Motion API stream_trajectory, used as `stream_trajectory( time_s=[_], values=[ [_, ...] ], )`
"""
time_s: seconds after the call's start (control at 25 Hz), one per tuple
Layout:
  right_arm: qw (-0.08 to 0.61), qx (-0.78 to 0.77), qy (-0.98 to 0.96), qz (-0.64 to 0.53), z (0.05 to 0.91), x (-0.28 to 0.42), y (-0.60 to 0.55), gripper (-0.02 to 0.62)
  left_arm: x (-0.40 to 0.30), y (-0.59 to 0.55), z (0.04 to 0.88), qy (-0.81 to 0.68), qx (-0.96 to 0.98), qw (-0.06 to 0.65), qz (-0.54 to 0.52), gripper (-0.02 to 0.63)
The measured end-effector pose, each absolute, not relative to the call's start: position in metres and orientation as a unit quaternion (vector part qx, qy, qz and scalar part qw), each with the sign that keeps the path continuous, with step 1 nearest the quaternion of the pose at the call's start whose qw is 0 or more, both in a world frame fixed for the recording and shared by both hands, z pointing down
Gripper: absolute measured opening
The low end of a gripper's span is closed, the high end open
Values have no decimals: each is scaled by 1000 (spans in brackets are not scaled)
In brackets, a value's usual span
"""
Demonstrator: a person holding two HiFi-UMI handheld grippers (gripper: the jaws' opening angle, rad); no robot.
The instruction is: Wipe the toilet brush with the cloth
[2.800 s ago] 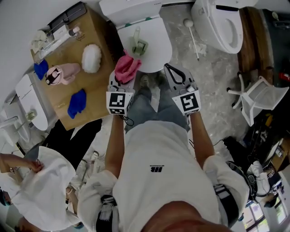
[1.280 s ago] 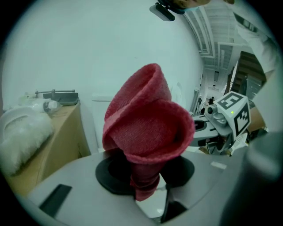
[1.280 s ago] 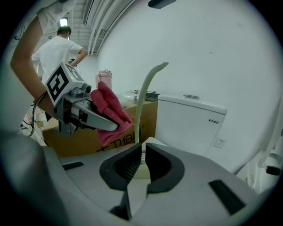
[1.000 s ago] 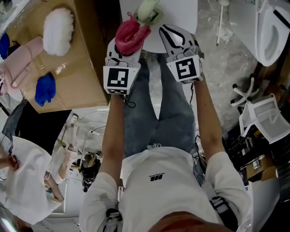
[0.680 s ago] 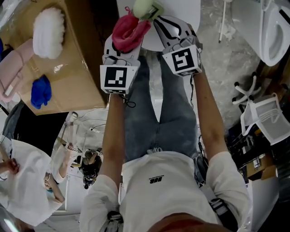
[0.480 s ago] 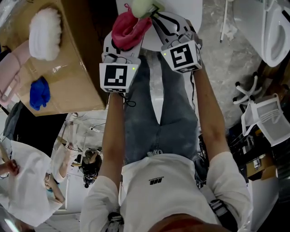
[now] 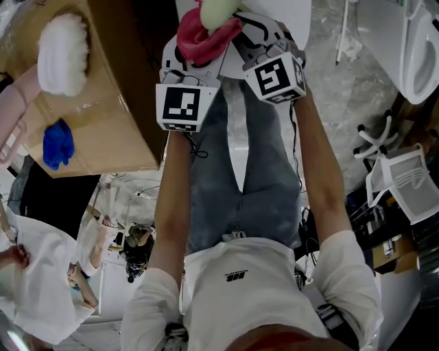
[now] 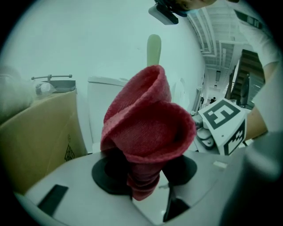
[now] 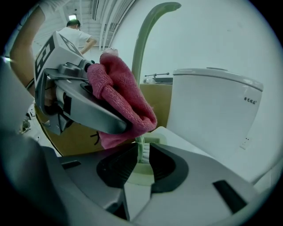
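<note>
My left gripper [image 7: 197, 53] is shut on a bunched red cloth [image 7: 206, 38], which fills the left gripper view [image 8: 148, 128]. The pale green toilet brush [image 7: 221, 9] stands just beyond it over the white toilet lid [image 7: 288, 12]. In the right gripper view its curved handle [image 9: 146, 48] rises from a pale green holder [image 9: 140, 177]. My right gripper [image 9: 141, 154] is shut on the brush's ribbed lower stem. The cloth [image 9: 126, 99] presses against the handle from the left, held by the left gripper [image 9: 75, 103]. The brush head is hidden.
A cardboard box [image 7: 103, 103] at left carries a white fluffy pad [image 7: 60, 51] and a blue cloth [image 7: 56, 144]. The toilet tank [image 9: 212, 114] stands behind the brush. A second toilet [image 7: 411, 41] and a white chair [image 7: 405, 182] are at right. A person in white [image 7: 41, 288] is at lower left.
Both grippers have moved forward to the brush on the toilet lid. The right gripper swung left onto the brush stem, and the cloth has come against the handle.
</note>
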State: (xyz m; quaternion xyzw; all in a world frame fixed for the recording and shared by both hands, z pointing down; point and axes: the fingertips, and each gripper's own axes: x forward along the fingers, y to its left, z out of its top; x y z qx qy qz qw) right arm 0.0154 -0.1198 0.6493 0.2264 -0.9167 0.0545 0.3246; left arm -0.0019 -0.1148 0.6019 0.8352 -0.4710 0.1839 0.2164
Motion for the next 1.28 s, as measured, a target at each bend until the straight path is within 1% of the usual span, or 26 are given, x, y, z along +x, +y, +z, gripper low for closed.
stream_trajectory(
  time_s=[0.24, 0.52, 0.56, 0.6, 0.68, 0.96, 1.28],
  values=[
    [334, 215, -916, 59, 662, 11, -119, 78, 3, -126, 615, -468, 836, 217, 186, 196],
    [319, 213, -921, 71, 662, 11, -120, 77, 11, -140, 631, -465, 837, 218, 190, 196],
    [319, 212, -921, 72, 660, 11, -120, 77, 12, -141, 632, -465, 837, 218, 189, 189],
    [319, 211, -921, 73, 659, 11, -120, 77, 13, -142, 633, -465, 837, 217, 188, 152],
    [320, 210, -921, 71, 658, 12, -120, 70, 15, -143, 633, -465, 839, 214, 185, 125],
    [319, 223, -918, 73, 665, 12, -118, 55, 12, -141, 627, -457, 842, 214, 191, 117],
    [326, 223, -915, 79, 665, 11, -119, 55, 8, -146, 586, -453, 852, 197, 173, 117]
  ],
)
